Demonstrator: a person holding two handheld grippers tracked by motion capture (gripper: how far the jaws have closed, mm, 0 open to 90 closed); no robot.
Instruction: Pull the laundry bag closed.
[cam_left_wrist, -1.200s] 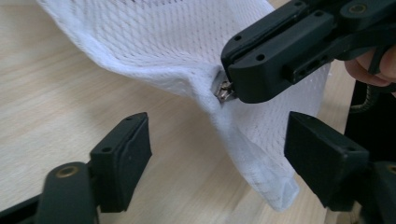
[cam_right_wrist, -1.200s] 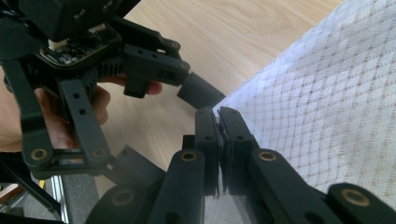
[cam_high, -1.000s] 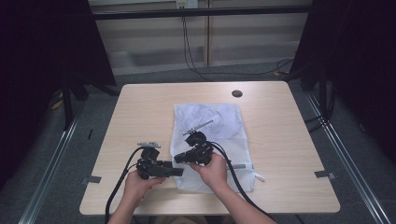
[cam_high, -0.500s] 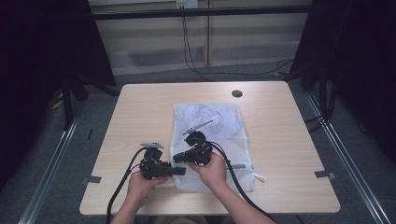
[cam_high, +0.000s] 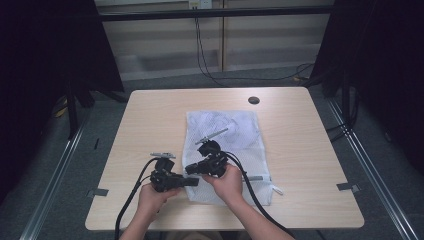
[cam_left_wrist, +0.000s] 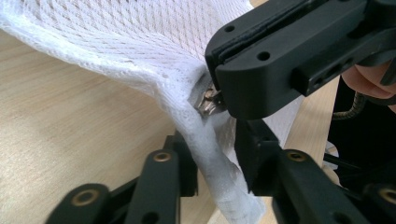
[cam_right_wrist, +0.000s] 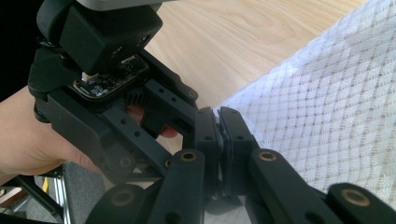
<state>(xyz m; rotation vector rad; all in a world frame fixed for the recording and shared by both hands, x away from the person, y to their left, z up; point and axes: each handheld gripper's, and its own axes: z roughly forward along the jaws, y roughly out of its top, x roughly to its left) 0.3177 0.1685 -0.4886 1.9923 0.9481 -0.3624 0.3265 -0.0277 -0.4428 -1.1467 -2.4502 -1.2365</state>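
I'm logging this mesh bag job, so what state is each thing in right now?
Mesh bag: flat on the table, near corner lifted.
Zipper pull: at the bag's lifted edge, at the tip of the right gripper's shut jaws.
Right gripper: shut on the bag's edge.
Left gripper: jaws have just been closing around the bag's edge, not yet pressing it.

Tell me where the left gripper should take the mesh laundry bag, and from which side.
Grip the mesh laundry bag on its thick hemmed edge, just below the metal zipper pull that the right gripper pinches. Come from the bag's left side: that raised edge already runs between the left gripper jaws.
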